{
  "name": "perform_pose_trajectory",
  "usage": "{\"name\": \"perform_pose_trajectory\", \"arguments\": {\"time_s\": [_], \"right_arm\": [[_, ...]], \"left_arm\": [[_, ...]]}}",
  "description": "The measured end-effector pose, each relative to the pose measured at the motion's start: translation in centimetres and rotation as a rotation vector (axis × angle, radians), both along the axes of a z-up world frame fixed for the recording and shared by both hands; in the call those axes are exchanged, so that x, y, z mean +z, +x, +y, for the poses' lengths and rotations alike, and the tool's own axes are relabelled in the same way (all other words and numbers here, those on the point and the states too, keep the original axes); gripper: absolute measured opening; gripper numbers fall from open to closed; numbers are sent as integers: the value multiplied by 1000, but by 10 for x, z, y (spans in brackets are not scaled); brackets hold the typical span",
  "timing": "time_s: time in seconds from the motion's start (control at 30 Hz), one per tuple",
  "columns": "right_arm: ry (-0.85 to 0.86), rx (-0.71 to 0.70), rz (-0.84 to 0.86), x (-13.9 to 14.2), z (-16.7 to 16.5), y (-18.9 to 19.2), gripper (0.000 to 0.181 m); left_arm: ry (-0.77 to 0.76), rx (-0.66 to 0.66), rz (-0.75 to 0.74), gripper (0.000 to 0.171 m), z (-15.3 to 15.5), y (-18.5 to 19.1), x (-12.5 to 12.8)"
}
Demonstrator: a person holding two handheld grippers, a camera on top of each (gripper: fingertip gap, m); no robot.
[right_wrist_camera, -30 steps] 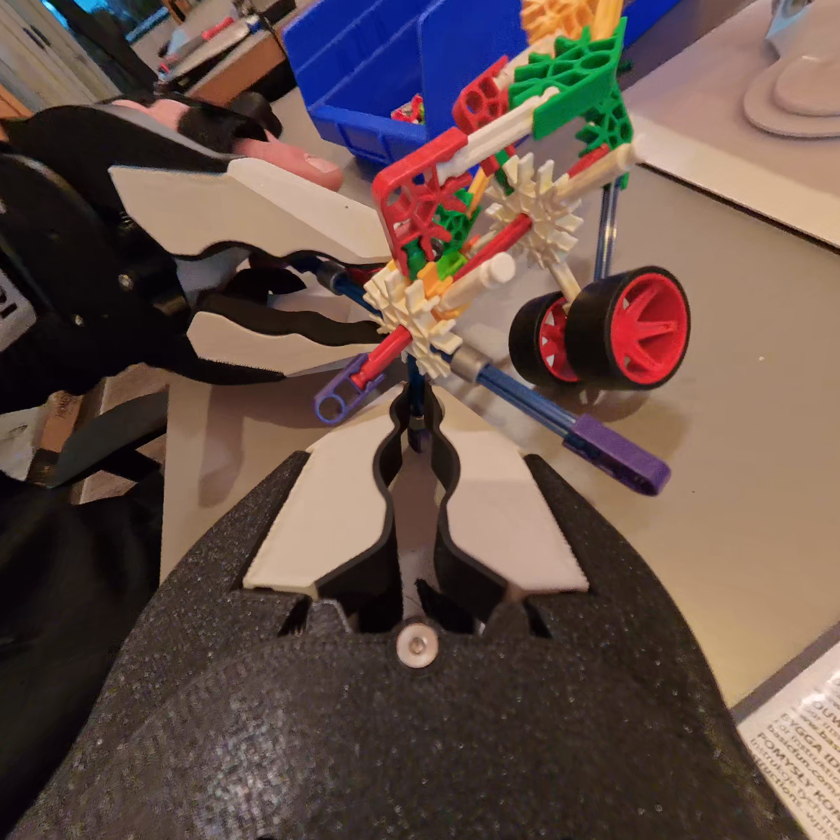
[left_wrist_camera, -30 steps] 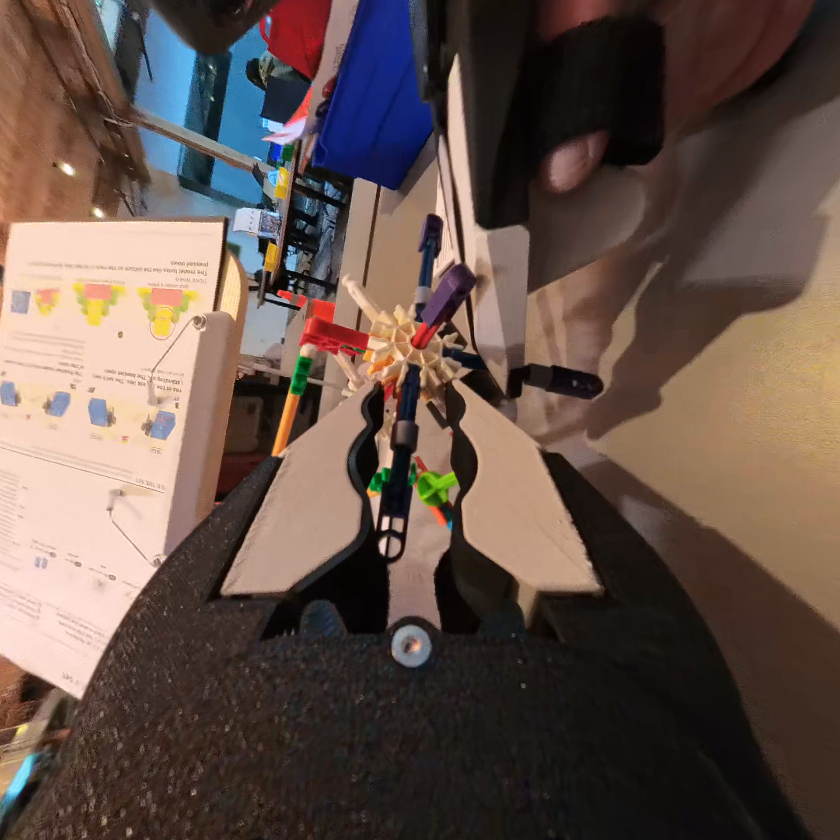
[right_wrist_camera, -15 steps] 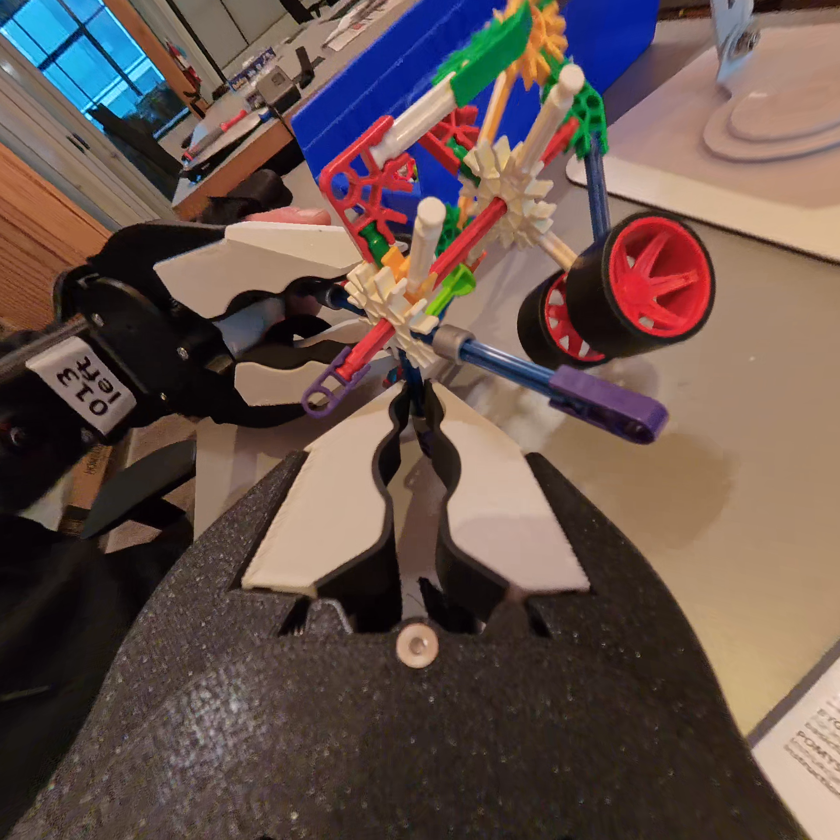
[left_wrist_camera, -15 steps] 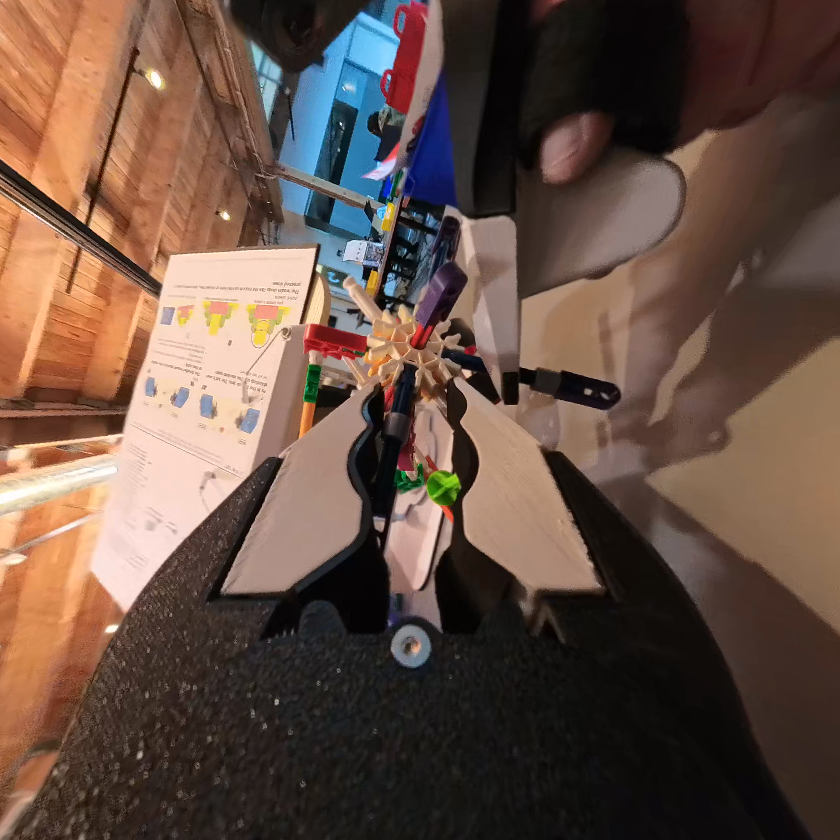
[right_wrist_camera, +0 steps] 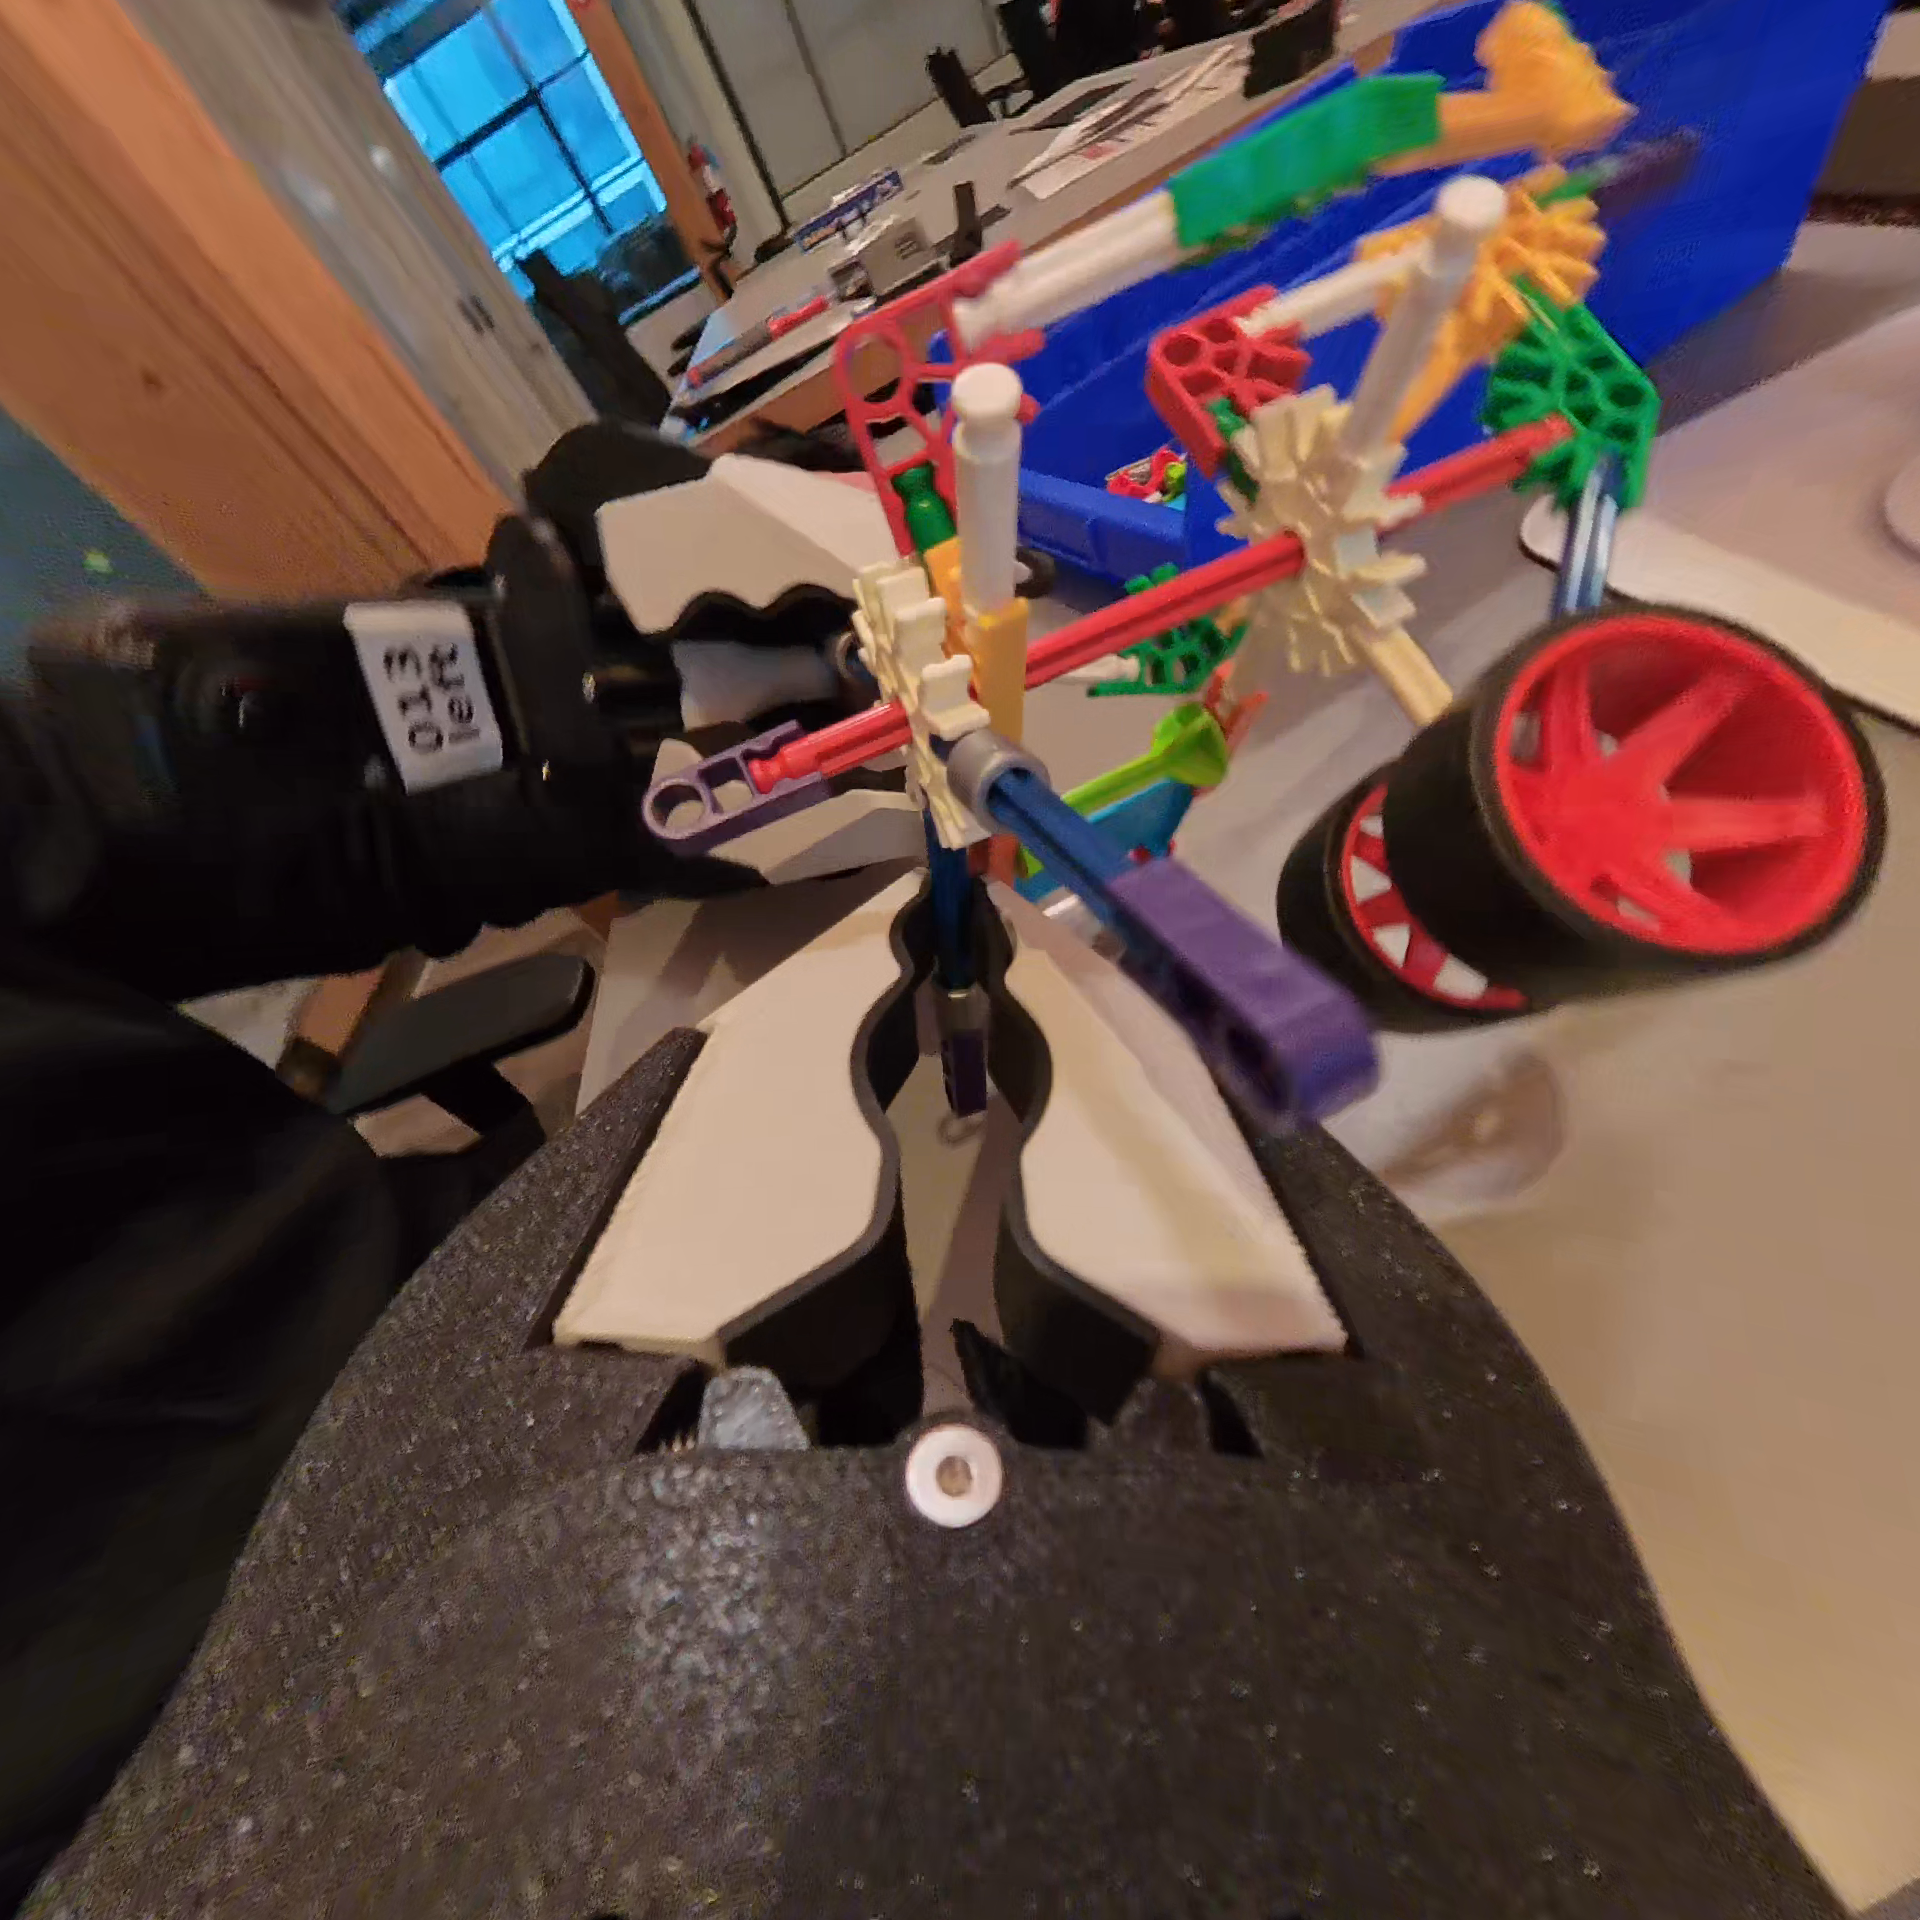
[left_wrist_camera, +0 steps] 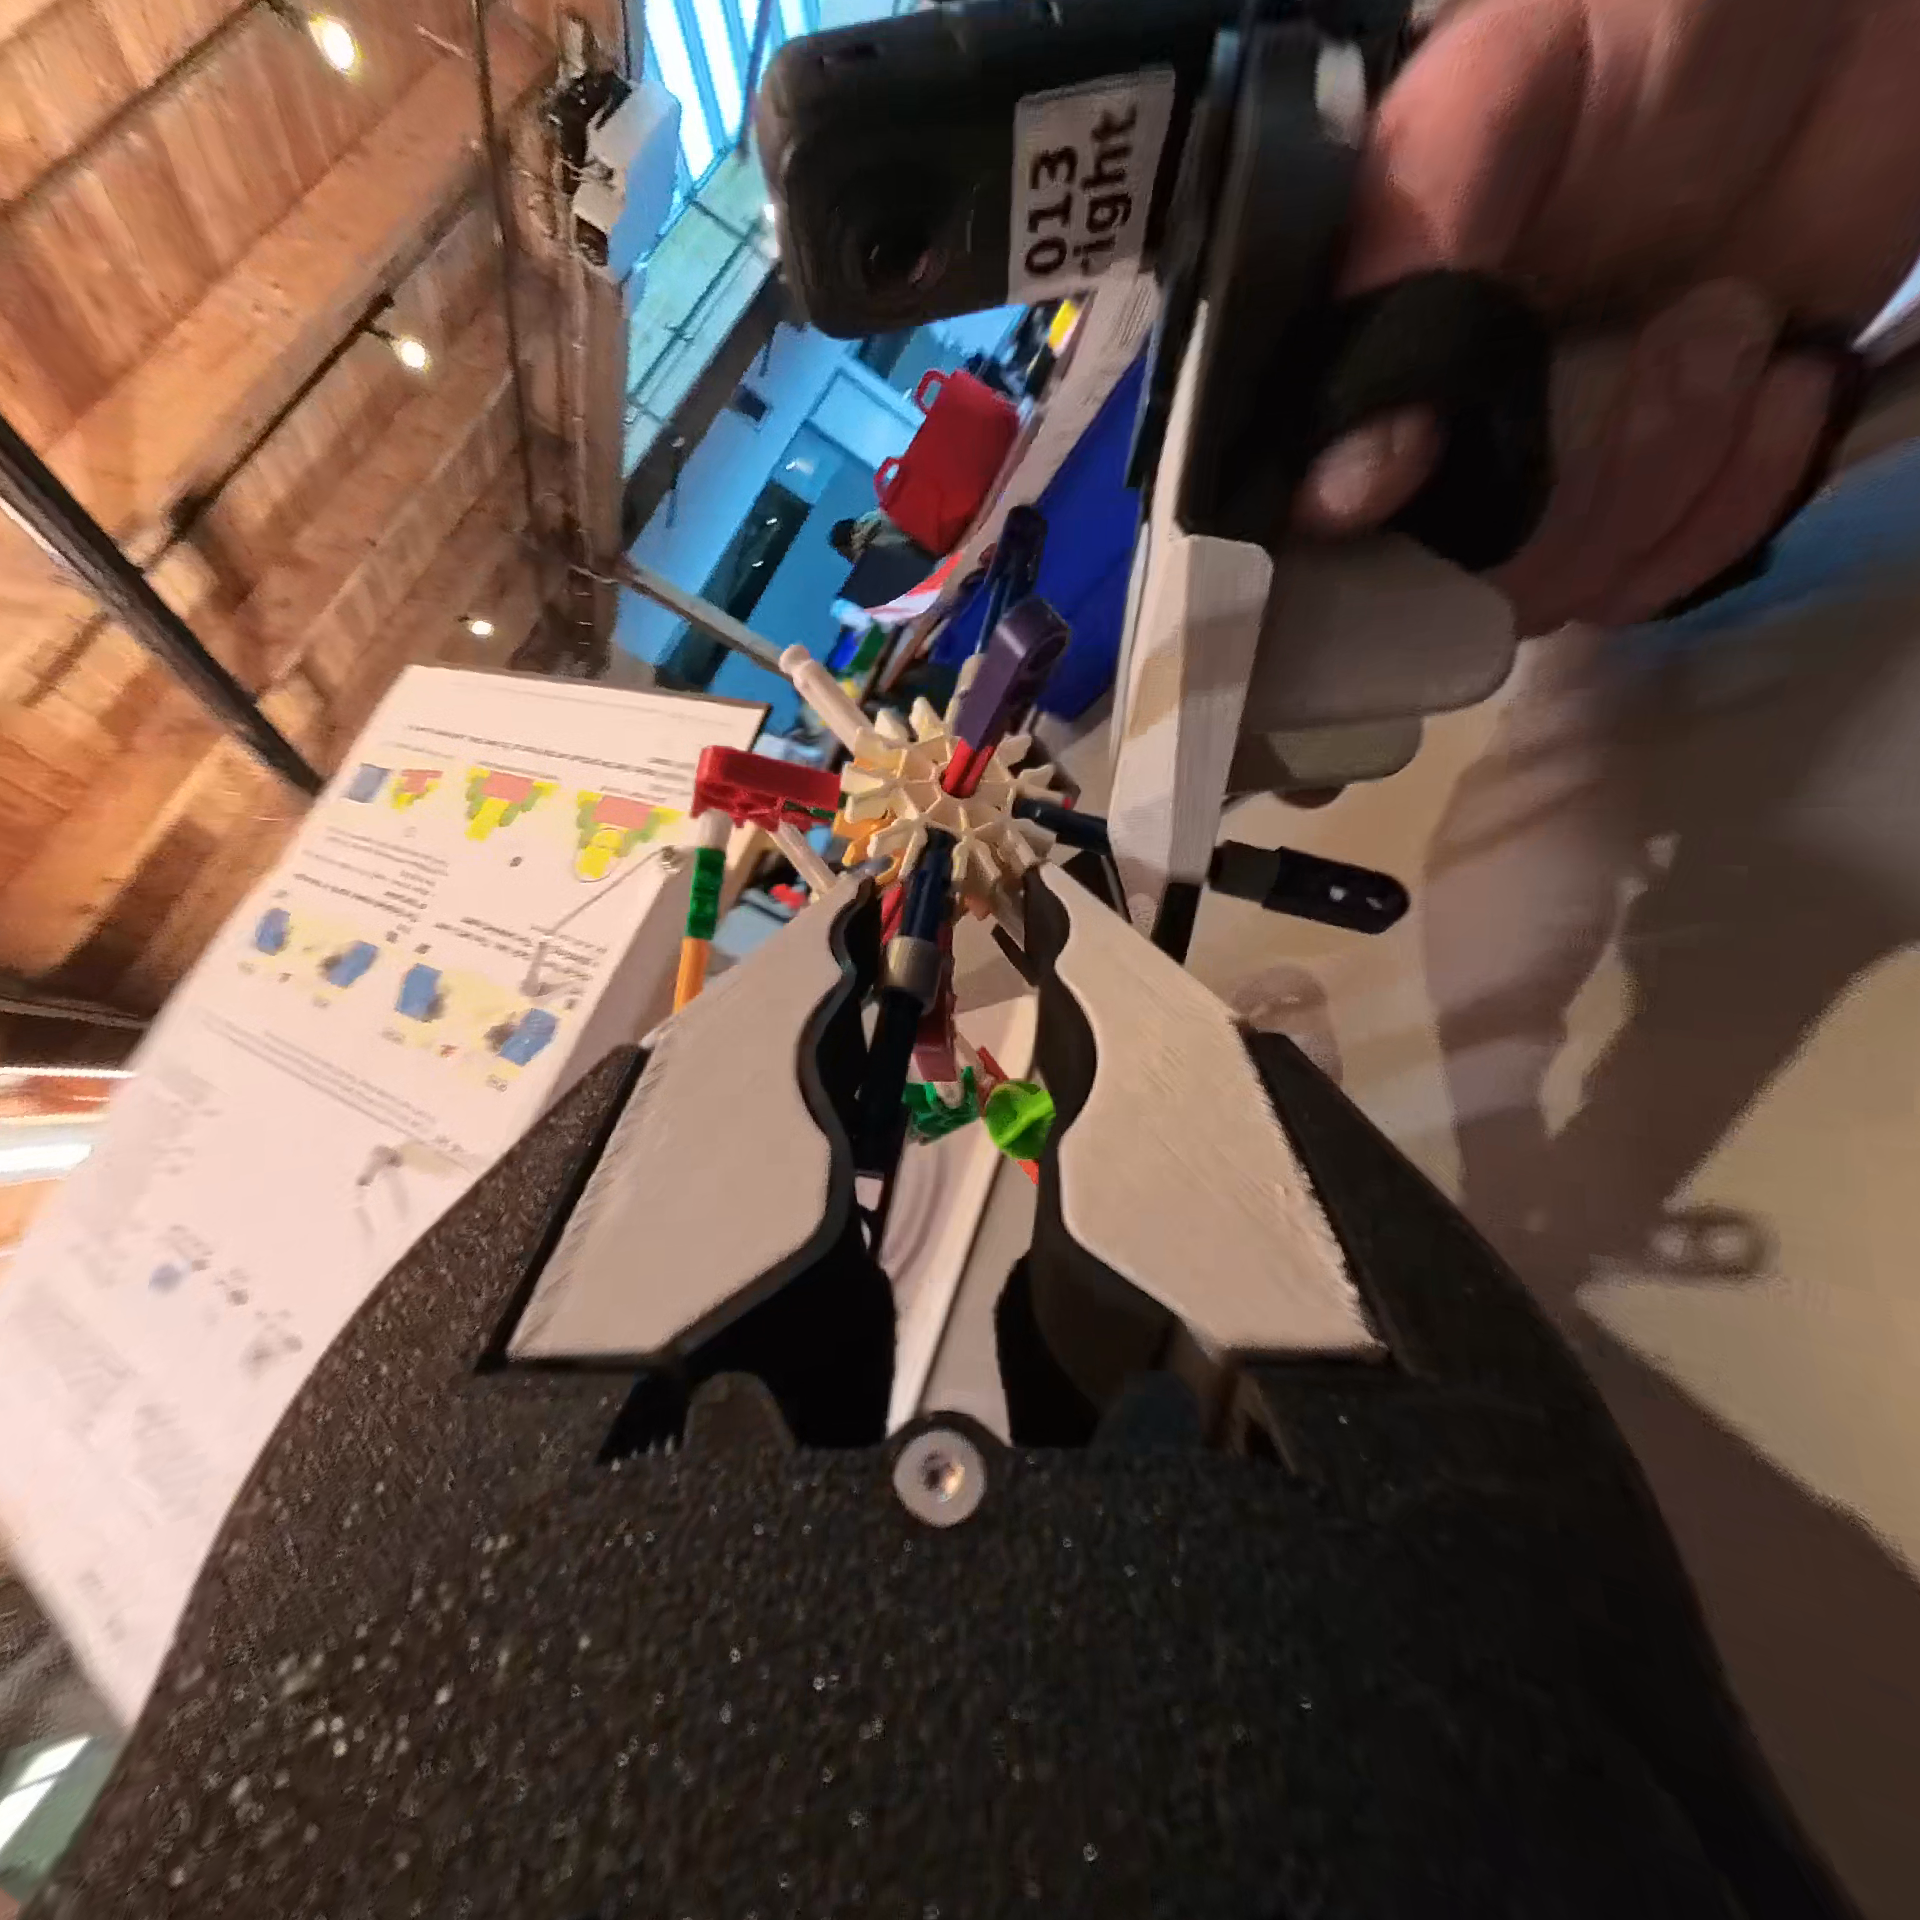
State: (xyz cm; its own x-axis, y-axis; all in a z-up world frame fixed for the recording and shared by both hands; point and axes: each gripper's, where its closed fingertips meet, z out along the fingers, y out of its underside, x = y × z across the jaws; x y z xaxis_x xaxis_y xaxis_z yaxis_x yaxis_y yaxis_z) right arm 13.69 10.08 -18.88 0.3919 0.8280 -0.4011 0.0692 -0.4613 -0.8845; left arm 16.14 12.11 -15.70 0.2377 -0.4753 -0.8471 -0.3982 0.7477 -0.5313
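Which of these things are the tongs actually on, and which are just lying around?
In the tongs:
- toy model with red wheels
- right tongs shut on its blue rod
- left tongs around a second blue rod, grip unclear

Lying about:
- blue bin
- instruction sheet

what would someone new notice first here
A multicoloured plastic rod-and-connector toy model held up at centre, both grippers shut on its blue rods: right gripper from below, left gripper from the left. Its red-spoked black wheels jut right, above the grey tabletop.
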Motion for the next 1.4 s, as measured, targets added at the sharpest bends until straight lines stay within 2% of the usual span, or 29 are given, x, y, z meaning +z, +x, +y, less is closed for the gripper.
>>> {"name": "perform_pose_trajectory", "arguments": {"time_s": [0.23, 0.33, 0.43, 0.53, 0.6, 0.67, 0.73, 0.83, 0.93, 1.03, 1.1, 1.17, 1.23, 1.4], "right_arm": [[-179, -126, 100, -6, 7, -1, 0], [-234, -183, 114, -12, 10, -3, 1], [-206, -232, 86, -15, 13, -2, 1], [-52, -328, -78, -18, 19, 3, 0], [127, -419, -252, -11, 24, 13, 0], [253, -491, -429, -7, 29, 20, 0], [264, -507, -446, -4, 32, 23, 0], [313, -521, -538, -15, 36, 31, 0], [396, -533, -649, -23, 36, 38, 0], [475, -568, -713, -21, 41, 45, 0], [582, -578, -786, -13, 43, 45, 0], [666, -576, -807, -3, 43, 39, 0], [688, -576, -840, -3, 45, 41, 0], [663, -523, -794, -5, 36, 50, 1]], "left_arm": [[399, 184, 87, 23, 9, -1, -1], [440, 205, 119, 23, 14, -4, -7], [438, 214, 127, 23, 16, -4, -9], [237, 180, 84, 24, 22, -2, -15], [134, 166, 24, 24, 19, 1, -6], [108, 189, 1, 25, 19, 3, -2], [151, 204, -1, 24, 17, 5, 5], [112, 190, 58, 26, 18, 6, -5], [-84, 86, 88, 31, 8, 6, -18], [-273, -1, 18, 32, -2, 6, -8], [-389, -19, -50, 26, -1, 7, 3], [-522, -16, -47, 26, 2, 11, -2], [-592, -10, -69, 30, 7, 11, -3], [-575, -18, -74, 28, 11, 2, 3]]}}
